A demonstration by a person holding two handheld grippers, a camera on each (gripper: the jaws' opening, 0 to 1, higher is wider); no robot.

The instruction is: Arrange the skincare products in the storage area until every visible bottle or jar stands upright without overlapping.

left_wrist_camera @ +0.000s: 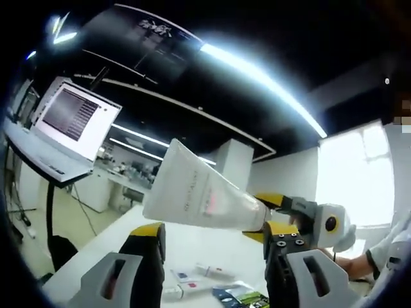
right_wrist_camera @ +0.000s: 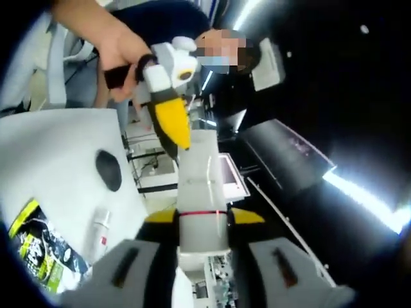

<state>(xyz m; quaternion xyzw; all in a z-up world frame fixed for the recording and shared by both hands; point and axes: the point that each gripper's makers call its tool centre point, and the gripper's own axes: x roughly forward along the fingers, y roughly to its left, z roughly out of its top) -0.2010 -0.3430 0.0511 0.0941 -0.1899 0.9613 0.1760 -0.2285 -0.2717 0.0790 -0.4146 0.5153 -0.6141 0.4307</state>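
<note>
A white squeeze tube [left_wrist_camera: 199,192] hangs in the air above the table, lying across the left gripper view with its flat crimped end up and to the left. My right gripper [left_wrist_camera: 266,215] comes in from the right, shut on the tube's narrow cap end. In the right gripper view its yellow-tipped jaws [right_wrist_camera: 203,218] clamp the tube [right_wrist_camera: 200,173], which runs straight away from the camera. My left gripper [left_wrist_camera: 213,230] is open, its jaws wide apart just below the tube. A hand holds that left gripper [right_wrist_camera: 176,128] at the tube's far end.
Below lies a white table [right_wrist_camera: 58,147] with a dark oval hole [right_wrist_camera: 108,170], a small white bottle [right_wrist_camera: 99,234] lying down and a green-black packet [right_wrist_camera: 38,250]. Flat packets [left_wrist_camera: 192,279] lie beyond the left jaws. A laptop [left_wrist_camera: 70,122] sits on a stand at left.
</note>
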